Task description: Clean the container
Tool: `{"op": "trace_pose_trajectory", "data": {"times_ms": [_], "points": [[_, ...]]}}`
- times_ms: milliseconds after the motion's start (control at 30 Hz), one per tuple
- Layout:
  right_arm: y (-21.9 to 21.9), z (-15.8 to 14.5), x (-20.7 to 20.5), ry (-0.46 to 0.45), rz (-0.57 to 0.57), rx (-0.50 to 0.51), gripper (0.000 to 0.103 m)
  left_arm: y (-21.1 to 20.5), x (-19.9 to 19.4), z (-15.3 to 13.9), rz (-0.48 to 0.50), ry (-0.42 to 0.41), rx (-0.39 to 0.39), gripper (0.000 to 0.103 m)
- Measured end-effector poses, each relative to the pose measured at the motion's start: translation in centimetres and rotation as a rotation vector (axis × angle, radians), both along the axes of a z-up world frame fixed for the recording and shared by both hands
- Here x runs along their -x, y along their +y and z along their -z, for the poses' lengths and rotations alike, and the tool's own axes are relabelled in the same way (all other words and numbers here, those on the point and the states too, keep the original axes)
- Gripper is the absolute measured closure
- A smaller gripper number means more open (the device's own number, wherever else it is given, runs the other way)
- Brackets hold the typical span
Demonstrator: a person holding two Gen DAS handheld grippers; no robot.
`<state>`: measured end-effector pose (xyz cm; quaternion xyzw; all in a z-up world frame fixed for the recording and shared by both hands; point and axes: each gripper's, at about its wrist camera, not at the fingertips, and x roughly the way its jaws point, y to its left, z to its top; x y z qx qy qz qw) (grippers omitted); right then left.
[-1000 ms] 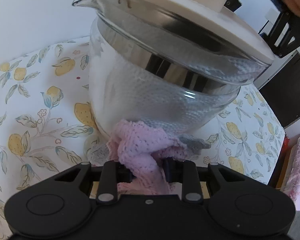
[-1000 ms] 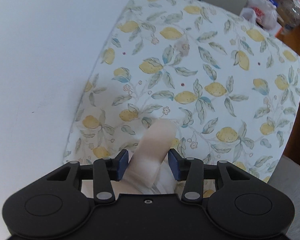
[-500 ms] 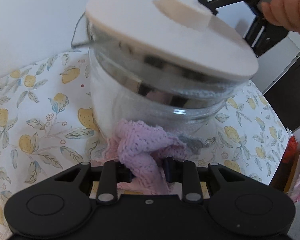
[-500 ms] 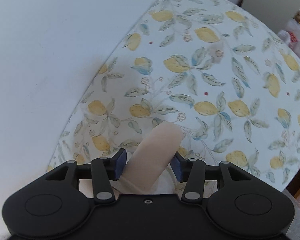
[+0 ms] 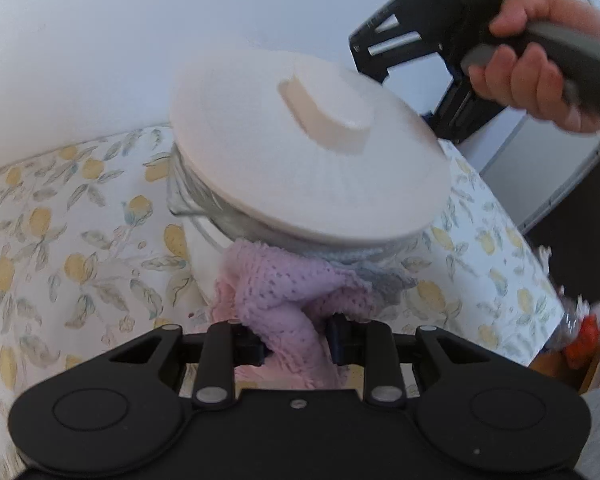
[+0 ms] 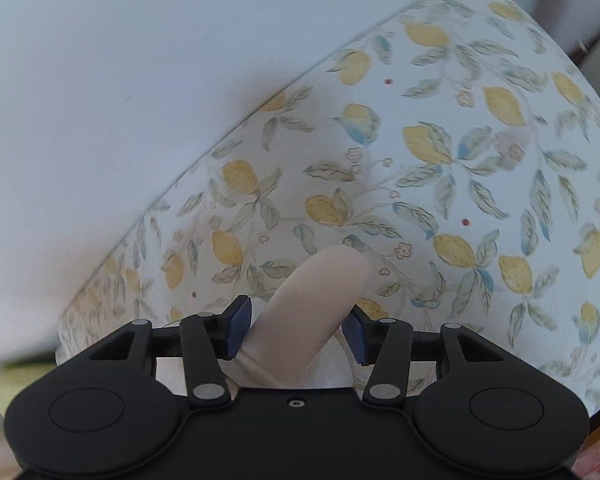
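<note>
Shift since a second ago: the glass container (image 5: 194,216) now shows its white lid (image 5: 260,168) far more from above, with the pouring lip swung from upper left to lower left; the flat knob (image 5: 324,116) is in full sight.
Container, place: on the lemon-print tablecloth (image 5: 80,240) near the white wall (image 5: 140,40). Its base is hidden behind the cloth, so whether it stands flat or is tipped cannot be told.
Lid: on, covering the mouth.
Pink cloth (image 5: 284,300): bunched against the lower glass wall, higher under the lid's edge than before.
Left gripper (image 5: 296,340): fingers pinched tight on a fold of the cloth, as a second ago.
Right gripper (image 6: 298,326): jaws have just been opening. The beige handle (image 6: 320,292) lies between them, with a sliver of gap at the right pad, so they look loose around it rather than clamped.
Hand (image 5: 540,60): wrapped on the right tool's grip, behind and above the lid.
Meaning for the task: wiping of the outer glass appears under way, and the turn of the pot has probably brought a fresh stretch of wall to the cloth.
Left to do: likely the inside, since the lid is not yet off.
Risk: a slack hold on the handle may let the pot slide under the cloth's push.
</note>
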<state>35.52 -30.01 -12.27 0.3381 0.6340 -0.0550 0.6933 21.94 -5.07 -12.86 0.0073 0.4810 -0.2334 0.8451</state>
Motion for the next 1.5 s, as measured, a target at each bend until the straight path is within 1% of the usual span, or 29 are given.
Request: {"op": "trace_pose_trajectory", "data": {"times_ms": [67, 167, 333, 433, 667, 900, 1067, 1233, 1367, 1500], "points": [[0.3, -0.1, -0.3, -0.001, -0.027, 0.006, 0.048, 0.0, 0.5, -0.7, -0.030, 0.000, 0.016, 0.077], [0.8, -0.2, -0.7, -0.003, -0.067, 0.007, 0.048, -0.1, 0.7, -1.3, -0.043, 0.002, 0.019, 0.077], [1.0, -0.1, -1.0, -0.003, -0.097, 0.008, 0.048, -1.0, 0.7, -1.0, -0.056, -0.013, -0.027, 0.076], [1.0, 0.0, -1.2, -0.002, -0.097, 0.004, 0.047, -1.2, 0.9, -0.5, -0.060, -0.004, -0.030, 0.075], [0.9, 0.2, -1.4, 0.006, -0.110, -0.008, 0.047, -1.2, 0.5, 3.1, -0.044, 0.029, -0.049, 0.075], [0.9, 0.0, -1.1, 0.001, -0.110, -0.009, 0.047, -0.3, -0.4, 6.5, -0.024, 0.087, -0.018, 0.075], [1.0, 0.0, -1.3, 0.008, -0.111, -0.010, 0.047, -0.4, -1.0, 8.8, -0.002, 0.106, -0.036, 0.075], [1.0, -0.1, -1.2, 0.016, -0.105, 0.010, 0.046, 0.2, -0.9, 9.1, -0.005, 0.106, -0.004, 0.074], [1.1, -0.2, -1.0, 0.013, -0.102, 0.017, 0.046, 0.3, -0.8, 8.8, -0.029, 0.130, -0.005, 0.075], [1.5, -0.3, -1.1, 0.003, -0.118, 0.022, 0.046, 0.4, -1.0, 8.0, -0.025, 0.128, -0.012, 0.075]]}}
